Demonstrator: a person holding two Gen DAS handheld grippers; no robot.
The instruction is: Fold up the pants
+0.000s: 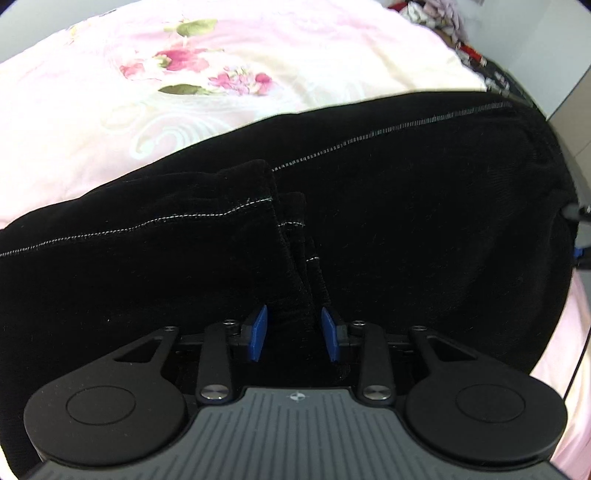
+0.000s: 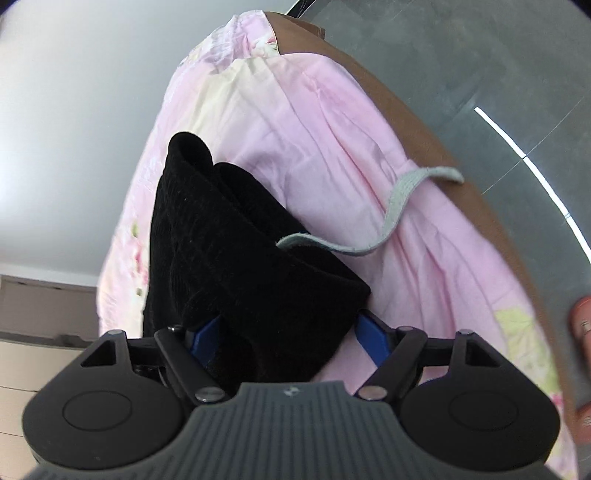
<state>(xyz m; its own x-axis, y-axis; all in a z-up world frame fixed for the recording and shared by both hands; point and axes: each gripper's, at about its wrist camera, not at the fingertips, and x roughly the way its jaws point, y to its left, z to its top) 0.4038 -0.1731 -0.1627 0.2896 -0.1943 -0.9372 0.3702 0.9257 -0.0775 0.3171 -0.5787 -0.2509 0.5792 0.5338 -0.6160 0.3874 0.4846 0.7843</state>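
Observation:
Black pants (image 1: 406, 206) with pale stitched seams lie across a pink floral bedsheet (image 1: 184, 74). In the left wrist view my left gripper (image 1: 295, 332) has its blue pads (image 1: 260, 330) on either side of a bunched fold of hem layers, with the cloth between them. In the right wrist view my right gripper (image 2: 291, 332) holds a thick bunch of the black pants (image 2: 240, 258) between its blue pads (image 2: 371, 334), spread fairly wide around the cloth. The fingertips are hidden by fabric.
A grey strap (image 2: 399, 206) lies over the pink sheet (image 2: 332, 147) near the pants. The bed's brown edge (image 2: 406, 110) borders a grey floor. Piled clothes (image 1: 443, 22) sit at the far corner of the bed. Drawers (image 2: 44, 317) stand at left.

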